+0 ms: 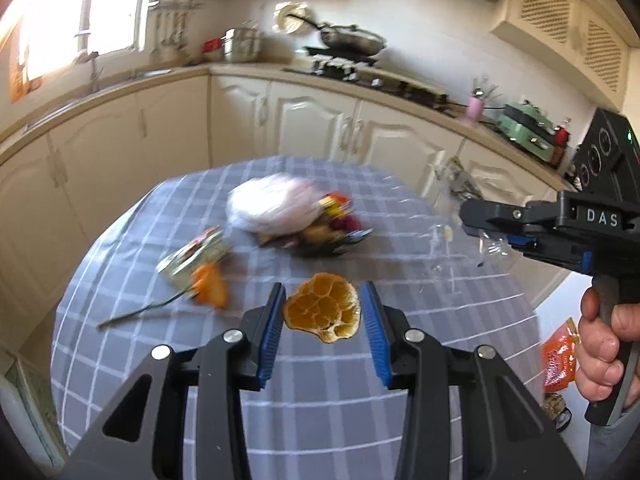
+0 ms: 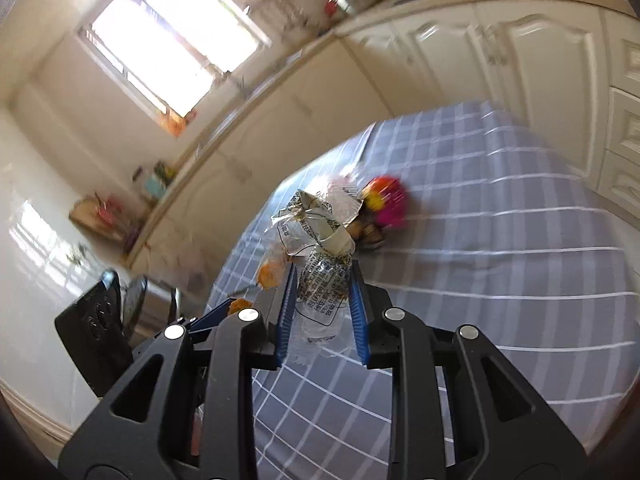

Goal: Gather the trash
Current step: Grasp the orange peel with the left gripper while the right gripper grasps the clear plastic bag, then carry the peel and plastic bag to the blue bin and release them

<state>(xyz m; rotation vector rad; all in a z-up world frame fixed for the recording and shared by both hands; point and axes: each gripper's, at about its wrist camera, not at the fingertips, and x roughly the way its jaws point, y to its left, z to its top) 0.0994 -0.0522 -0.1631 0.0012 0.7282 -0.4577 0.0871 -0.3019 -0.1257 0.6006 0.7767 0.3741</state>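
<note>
Left wrist view: the left gripper (image 1: pixel 323 316) has its blue fingers (image 1: pixel 271 330) clamped on a dried orange peel (image 1: pixel 323 313), held flat between them and lifted clear of the surface (image 1: pixel 320 400), a table under a grey checked cloth. Right wrist view: the right gripper (image 2: pixel 323 304) has its fingers (image 2: pixel 286 312) closed on a crumpled clear plastic wrapper (image 2: pixel 318 264) with printed text; the wrapper's long axis runs forward along the fingers, its loose end flaring beyond the tips.

Beyond both grippers, further along the surface, lies a heap of collected waste (image 1: pixel 296 216): a white plastic bag with colourful wrappers against it. Left of the heap lie a flattened packet (image 1: pixel 196 254) and another piece of orange peel (image 1: pixel 210 290), with a thin stem just beside them.

Both loads probably go to that heap, which lies ahead of the left fingers, nearer them than the right gripper off to the side. Cream kitchen cabinets (image 1: pixel 312 120) curve behind.
</note>
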